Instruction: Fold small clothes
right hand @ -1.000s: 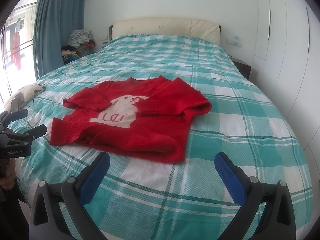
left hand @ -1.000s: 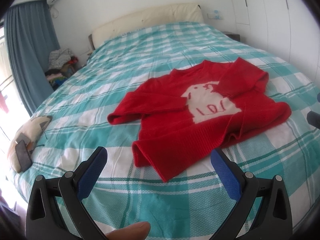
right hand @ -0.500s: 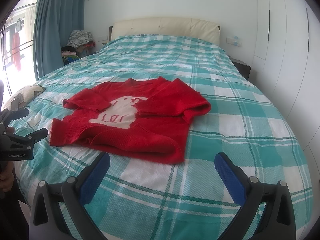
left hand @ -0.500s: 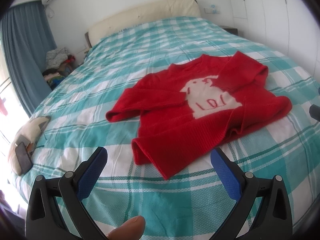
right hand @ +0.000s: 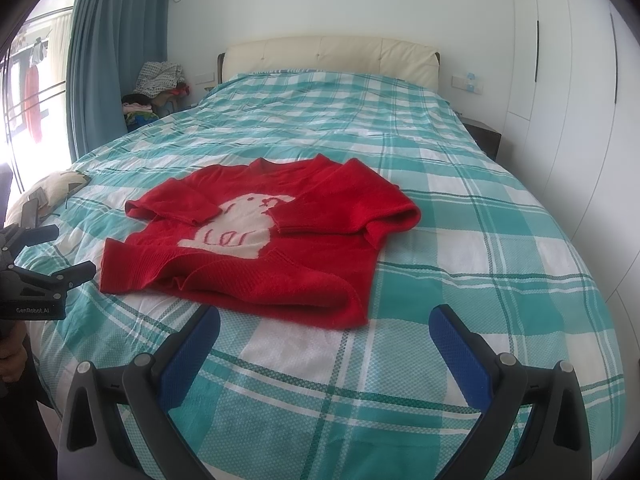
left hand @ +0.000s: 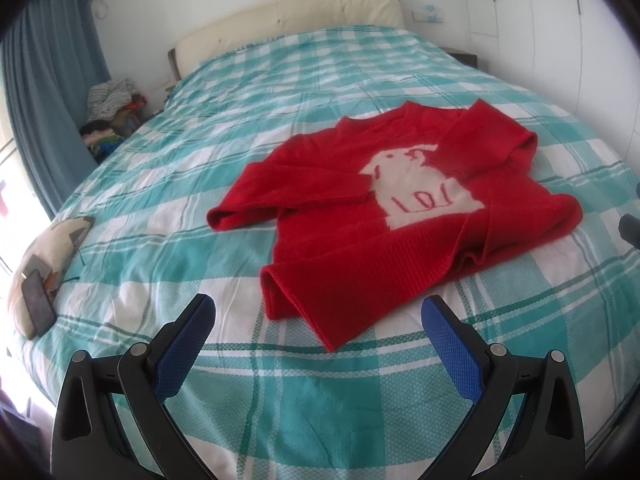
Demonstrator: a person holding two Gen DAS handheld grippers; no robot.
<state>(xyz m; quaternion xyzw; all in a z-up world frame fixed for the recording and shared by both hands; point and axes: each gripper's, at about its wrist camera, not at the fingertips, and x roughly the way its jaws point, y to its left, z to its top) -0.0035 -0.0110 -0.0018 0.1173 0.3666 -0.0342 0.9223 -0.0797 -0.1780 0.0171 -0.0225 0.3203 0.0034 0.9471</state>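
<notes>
**On the bed: red sweater, both claws spread wide**

Through my left wrist camera, I see the red knitted sweater with a cream animal motif (left hand: 384, 216) lying on the teal-and-white checked bed (left hand: 280, 400), sleeves folded inward. My left claw (left hand: 318, 340) hovers spread apart near its hem, holding nothing.

From my right wrist camera, the right claw (right hand: 324, 344) is likewise agape and unladen, near the sweater's other hem corner.

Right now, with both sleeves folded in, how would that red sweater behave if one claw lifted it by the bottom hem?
The red sweater is probably floppy: its hem already ripples on the bed, so it would likely sag. The sleeves lie loose across the chest and may well fall open. The thick knit looks easy to pinch, not slippery.
</notes>
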